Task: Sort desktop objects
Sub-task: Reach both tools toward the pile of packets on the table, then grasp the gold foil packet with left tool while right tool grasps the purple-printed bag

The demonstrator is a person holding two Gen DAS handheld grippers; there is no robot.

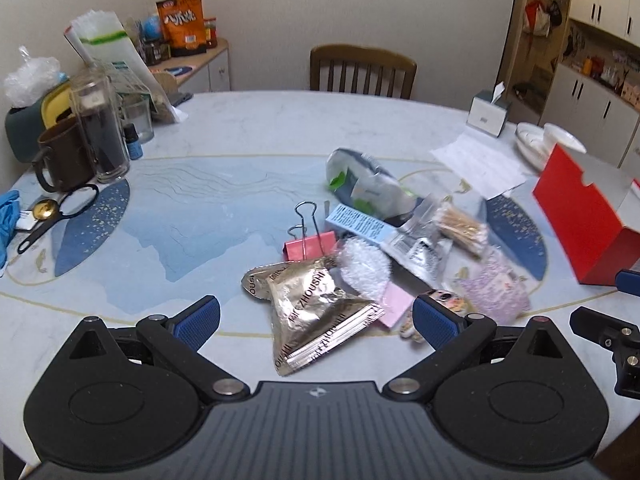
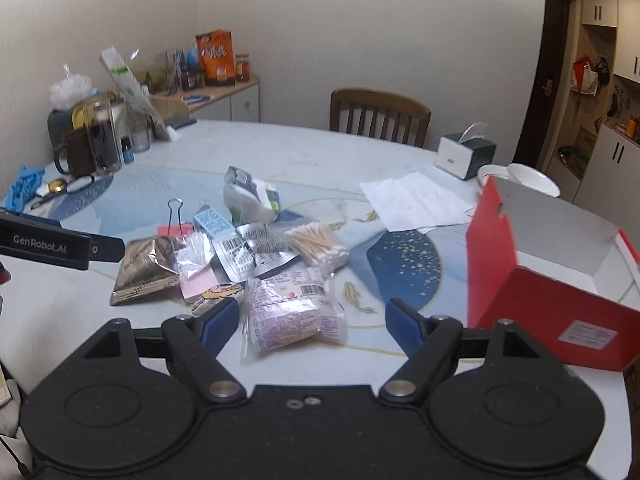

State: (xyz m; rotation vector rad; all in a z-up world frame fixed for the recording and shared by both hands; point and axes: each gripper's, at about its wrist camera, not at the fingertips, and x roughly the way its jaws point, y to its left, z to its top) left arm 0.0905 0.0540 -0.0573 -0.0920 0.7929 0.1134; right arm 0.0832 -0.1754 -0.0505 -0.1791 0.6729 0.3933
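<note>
A heap of small items lies mid-table. In it are a gold foil packet [image 1: 316, 312], a pink binder clip [image 1: 310, 242], a pack of cotton swabs [image 1: 462, 226], a pale blue box [image 1: 358, 224] and a white-green pouch [image 1: 362, 178]. My left gripper [image 1: 316, 320] hangs open just above the foil packet. In the right wrist view, my right gripper [image 2: 312, 322] stands open around a pinkish printed plastic pack [image 2: 290, 316]. The red open box [image 2: 548, 276] sits to its right, seemingly holding nothing.
A brown mug [image 1: 66, 160], tall glass jar [image 1: 100, 132], small blue bottle [image 1: 134, 142] and magnifier [image 1: 60, 216] crowd the far left. A tissue box [image 2: 466, 156], white paper [image 2: 416, 200] and bowls [image 2: 532, 180] sit far right. A chair [image 1: 362, 70] stands behind.
</note>
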